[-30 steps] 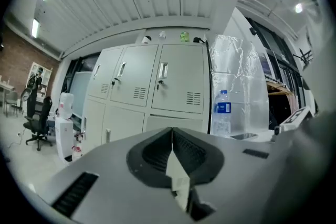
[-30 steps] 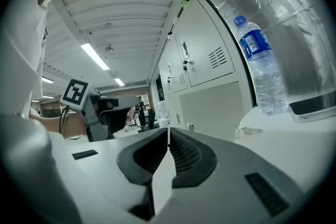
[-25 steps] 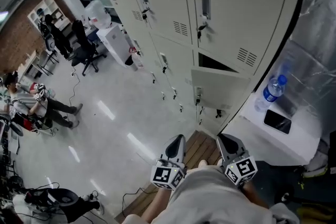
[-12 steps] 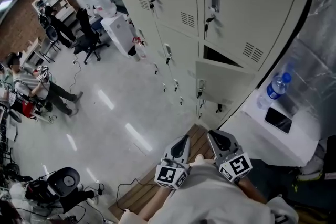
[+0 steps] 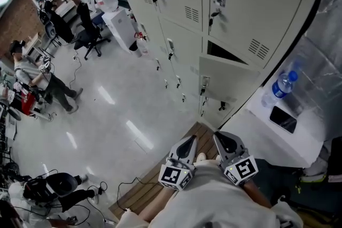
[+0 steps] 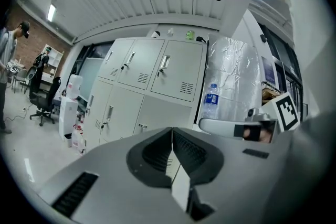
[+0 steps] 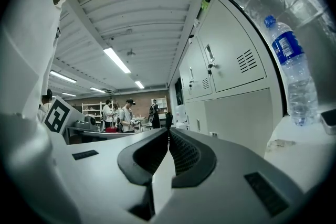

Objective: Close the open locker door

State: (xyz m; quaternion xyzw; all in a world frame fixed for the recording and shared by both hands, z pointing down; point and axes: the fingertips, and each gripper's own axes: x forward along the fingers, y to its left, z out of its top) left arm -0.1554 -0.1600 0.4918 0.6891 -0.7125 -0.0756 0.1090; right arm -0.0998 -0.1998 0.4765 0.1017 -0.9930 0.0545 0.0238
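Note:
A bank of pale grey lockers fills the top of the head view. One lower door stands ajar, tilted outward, with a dark gap above it. My left gripper and right gripper are held side by side low in that view, close to the person's body and well short of the door. Both are shut with nothing between the jaws. In the left gripper view the closed jaws point toward the lockers. From the right gripper view the closed jaws run alongside the locker front.
A water bottle and a dark phone sit on a white table right of the lockers, beside plastic-wrapped goods. A water dispenser, an office chair and people are far left. Wooden boards lie underfoot.
The head view has shifted slightly, bringing the lockers a bit closer. Both grippers stay shut and low near the body. The door remains ajar.

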